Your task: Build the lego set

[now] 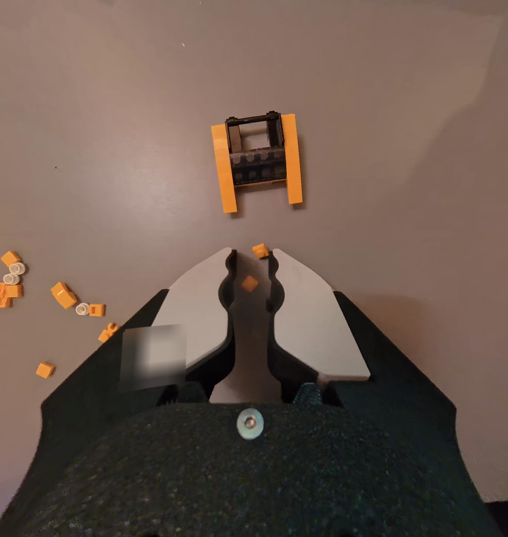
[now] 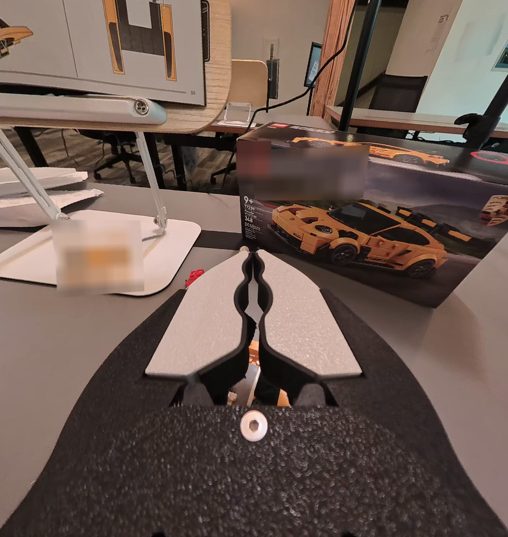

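Orange brick btwn parted left gripper jaws.

The left gripper had a speckled black body that widened toward the camera, two pale grey fingers with wavy black inner edges, a silver screw at its centre and a dark green coil spring at the base of one finger. The right gripper had the same rough black shell, grainy light grey fingers and a whitish washer screw.
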A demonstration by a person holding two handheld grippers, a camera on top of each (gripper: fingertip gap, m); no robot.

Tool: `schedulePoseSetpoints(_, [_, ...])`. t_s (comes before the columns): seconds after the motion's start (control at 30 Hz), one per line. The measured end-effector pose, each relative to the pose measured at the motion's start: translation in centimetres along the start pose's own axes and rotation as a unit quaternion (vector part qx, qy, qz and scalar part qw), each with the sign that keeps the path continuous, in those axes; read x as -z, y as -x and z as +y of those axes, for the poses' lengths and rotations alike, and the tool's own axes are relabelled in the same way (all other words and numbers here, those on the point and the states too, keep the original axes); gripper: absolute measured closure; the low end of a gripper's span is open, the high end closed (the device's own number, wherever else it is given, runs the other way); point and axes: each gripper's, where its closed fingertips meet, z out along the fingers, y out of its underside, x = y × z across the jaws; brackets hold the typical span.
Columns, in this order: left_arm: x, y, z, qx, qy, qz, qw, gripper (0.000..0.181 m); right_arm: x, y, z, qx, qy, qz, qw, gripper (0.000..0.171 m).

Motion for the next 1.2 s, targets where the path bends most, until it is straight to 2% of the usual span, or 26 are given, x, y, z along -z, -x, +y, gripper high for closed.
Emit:
schedulePoseSetpoints(0.17, [1.0, -0.1, -1.4, 0.012, -0.062, 0.018, 0.998, 0.150, 0.0, -0.1, 0.0, -0.003, -0.001, 0.002, 1.000, 0.171])
schedulePoseSetpoints(0.33, [3.0, 0.2, -4.5, 0.022, -0.185, 0.018, 0.982, 0.150, 0.0, 0.0, 0.0, -0.005, -0.002, -0.001, 1.000, 0.171])
schedulePoseSetpoints(0.4, [3.8, 1.2, -5.6, 0.026, -0.236, -0.011, 0.971, 0.156, 0.1, 0.1, -0.1, -0.005, -0.004, -0.004, 1.000, 0.170])
schedulePoseSetpoints(0.53, [4.8, 3.4, -6.1, 0.056, -0.304, -0.058, 0.949, 0.181, 0.3, 0.3, -0.7, -0.007, -0.013, -0.010, 1.000, 0.170])
schedulePoseSetpoints(0.63, [5.3, 4.7, -5.9, 0.097, -0.342, -0.059, 0.933, 0.181, 0.8, 1.6, -1.6, 0.002, -0.024, -0.054, 0.998, 0.171])
schedulePoseSetpoints(0.77, [6.2, 6.8, -5.5, 0.135, -0.379, -0.088, 0.911, 0.181, 1.8, 6.0, -1.8, 0.045, 0.001, -0.187, 0.981, 0.167])
schedulePoseSetpoints(0.83, [6.2, 7.4, -5.2, 0.145, -0.387, -0.094, 0.906, 0.181, 3.0, 8.7, -1.7, 0.070, 0.018, -0.270, 0.960, 0.160])
schedulePoseSetpoints(0.9, [5.8, 7.7, -4.8, 0.147, -0.381, -0.095, 0.908, 0.181, 5.0, 11.6, -1.0, 0.099, 0.047, -0.366, 0.924, 0.143])
schedulePoseSetpoints(1.0, [5.1, 7.9, -4.3, 0.121, -0.359, -0.116, 0.918, 0.181, 9.1, 15.3, 1.9, 0.168, 0.118, -0.495, 0.845, 0.120])
schedulePoseSetpoints(1.13, [4.5, 6.9, -4.1, 0.068, -0.336, -0.109, 0.933, 0.181, 13.0, 18.0, 5.8, 0.256, 0.177, -0.570, 0.761, 0.100])
schedulePoseSetpoints(1.2, [4.3, 6.2, -4.0, 0.044, -0.324, -0.095, 0.940, 0.181, 13.9, 18.9, 7.2, 0.287, 0.196, -0.581, 0.737, 0.094])
